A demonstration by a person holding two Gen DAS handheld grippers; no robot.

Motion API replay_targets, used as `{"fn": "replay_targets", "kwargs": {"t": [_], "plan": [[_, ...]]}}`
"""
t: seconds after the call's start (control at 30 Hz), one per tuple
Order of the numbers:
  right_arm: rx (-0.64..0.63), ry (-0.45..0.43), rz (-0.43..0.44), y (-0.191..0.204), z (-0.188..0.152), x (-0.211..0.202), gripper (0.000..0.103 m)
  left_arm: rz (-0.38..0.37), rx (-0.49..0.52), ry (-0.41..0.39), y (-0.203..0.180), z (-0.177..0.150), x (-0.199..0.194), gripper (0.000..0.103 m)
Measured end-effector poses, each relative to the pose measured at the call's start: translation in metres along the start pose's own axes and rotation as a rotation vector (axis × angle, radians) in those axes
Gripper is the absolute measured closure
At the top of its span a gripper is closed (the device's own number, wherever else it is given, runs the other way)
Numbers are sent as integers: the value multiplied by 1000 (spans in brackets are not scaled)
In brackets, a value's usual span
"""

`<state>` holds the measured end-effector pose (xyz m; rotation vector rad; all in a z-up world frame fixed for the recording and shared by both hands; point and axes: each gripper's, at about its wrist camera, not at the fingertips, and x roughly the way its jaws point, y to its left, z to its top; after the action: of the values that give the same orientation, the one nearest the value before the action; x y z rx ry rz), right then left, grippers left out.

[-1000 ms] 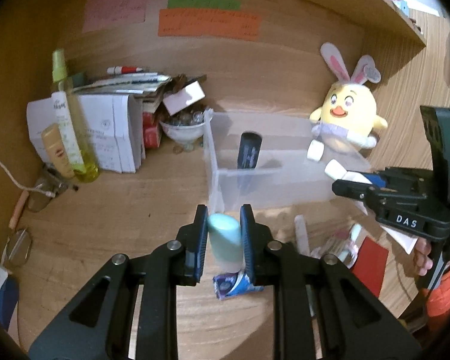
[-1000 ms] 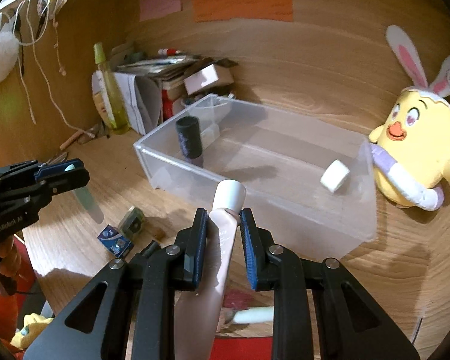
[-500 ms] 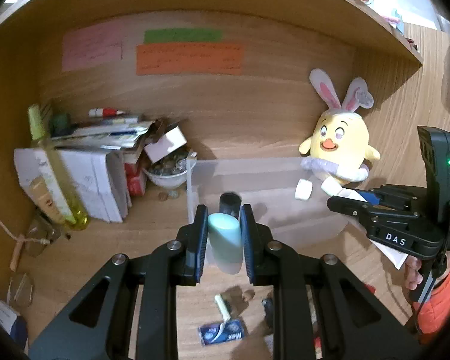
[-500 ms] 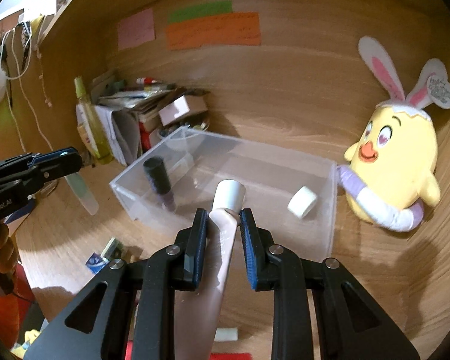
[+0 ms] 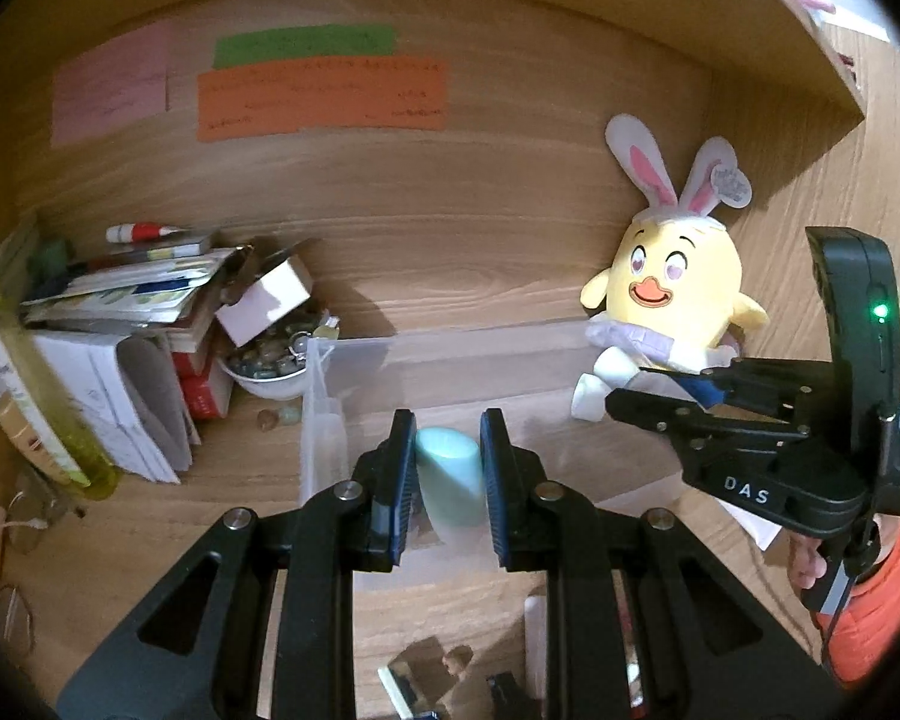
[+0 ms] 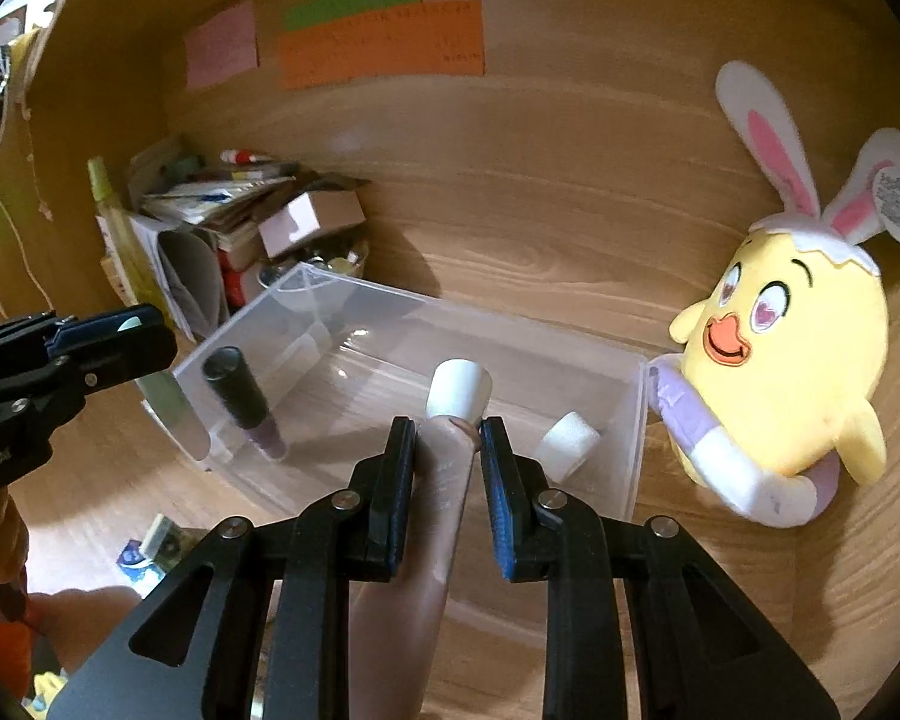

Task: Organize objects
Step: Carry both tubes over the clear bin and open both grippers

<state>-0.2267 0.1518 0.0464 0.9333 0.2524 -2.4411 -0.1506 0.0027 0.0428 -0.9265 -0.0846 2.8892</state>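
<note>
under the wooden shelf, against the back wall, the clear plastic bin (image 6: 633,420) sits between a heap of papers and boxes (image 5: 144,294) on one side and a yellow bunny-eared plush (image 6: 798,360) touching its far corner on the other. a second ago both wrist views looked down at loose bits on the desk in front of the bin; now both tools have risen and moved forward, so the bin fills the middle of each view and the litter has slid to the bottom edge. that reads as the carry nearly done, with the drop still to come.

inside the bin a dark capped tube (image 6: 240,402) leans at the left end and a small white cap-like piece (image 6: 570,441) lies near the right wall.

the left gripper (image 5: 447,468) is closed on a pale mint tube (image 5: 450,480), its pads pressed to both sides, held just above the bin's near-left edge. the right gripper (image 6: 447,468) is clamped on a beige tube with a white cap (image 6: 450,456), the cap pointing out over the bin's interior; its jaws pinch the tube's neck.

both items look high enough to clear the rim. my guess is that letting go from here would land each inside, though the mint tube sits close enough to the wall that it could catch the edge.
</note>
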Motion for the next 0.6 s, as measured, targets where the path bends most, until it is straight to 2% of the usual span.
{"fn": "replay_targets", "kwargs": {"t": [0.37,0.6], "plan": [[39,83,7,-11,3,41,83,3,8,60,0,-5,38,82],[55,135,23,-14,0,58,83,22,24,46,-2,-7,41,82]]}}
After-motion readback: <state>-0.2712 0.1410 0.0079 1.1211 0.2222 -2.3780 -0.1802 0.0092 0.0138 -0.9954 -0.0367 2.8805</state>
